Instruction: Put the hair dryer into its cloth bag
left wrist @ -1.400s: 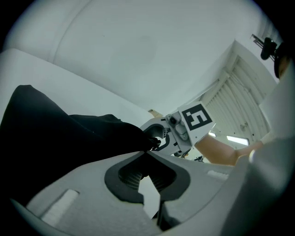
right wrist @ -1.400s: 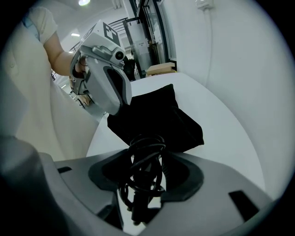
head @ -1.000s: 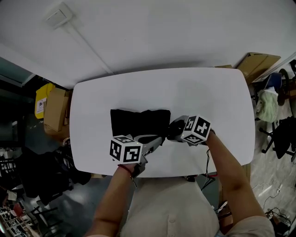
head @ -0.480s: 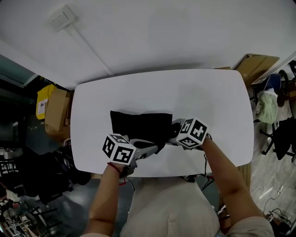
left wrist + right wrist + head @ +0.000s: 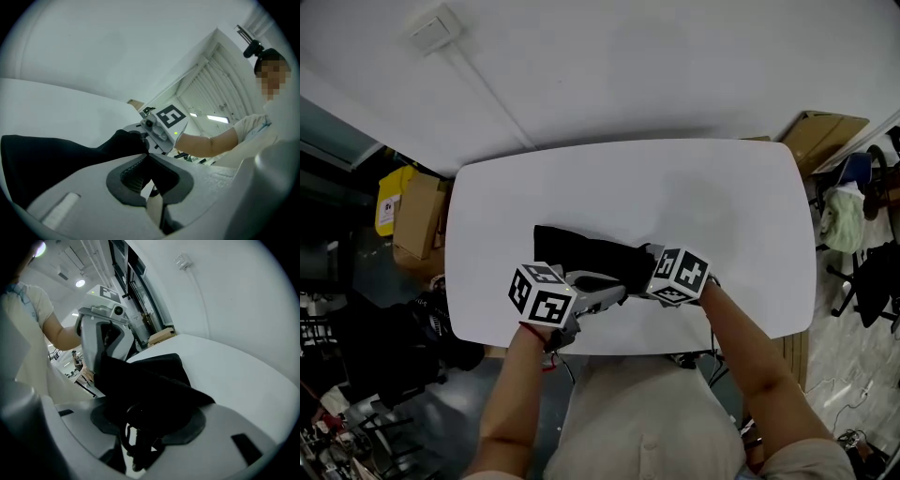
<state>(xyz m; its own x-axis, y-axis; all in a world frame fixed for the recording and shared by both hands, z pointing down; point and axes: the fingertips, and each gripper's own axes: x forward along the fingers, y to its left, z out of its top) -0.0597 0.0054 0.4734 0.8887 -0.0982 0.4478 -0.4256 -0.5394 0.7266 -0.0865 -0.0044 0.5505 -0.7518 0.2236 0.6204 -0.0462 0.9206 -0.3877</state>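
Both tools are pale grey plastic. The left gripper (image 5: 617,293) and right gripper (image 5: 645,269) each carry a white cube (image 5: 542,293) printed with black square markers, set behind the jaws. Dark ribbed pads (image 5: 133,174) line the jaws. Behind the left gripper, a thin red band (image 5: 534,332) circles the wrist. The person wears a cream short-sleeved shirt (image 5: 647,422).

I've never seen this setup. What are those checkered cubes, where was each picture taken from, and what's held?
No robot here: a person holds a two-jaw gripper in each hand; the cubes are parts of them. The head view looks down from the person's head; each gripper view looks along that gripper's jaws. On the white table is a black cloth bag. The left gripper is shut on its edge. The right gripper grips a dark object under the cloth, probably the hair dryer.
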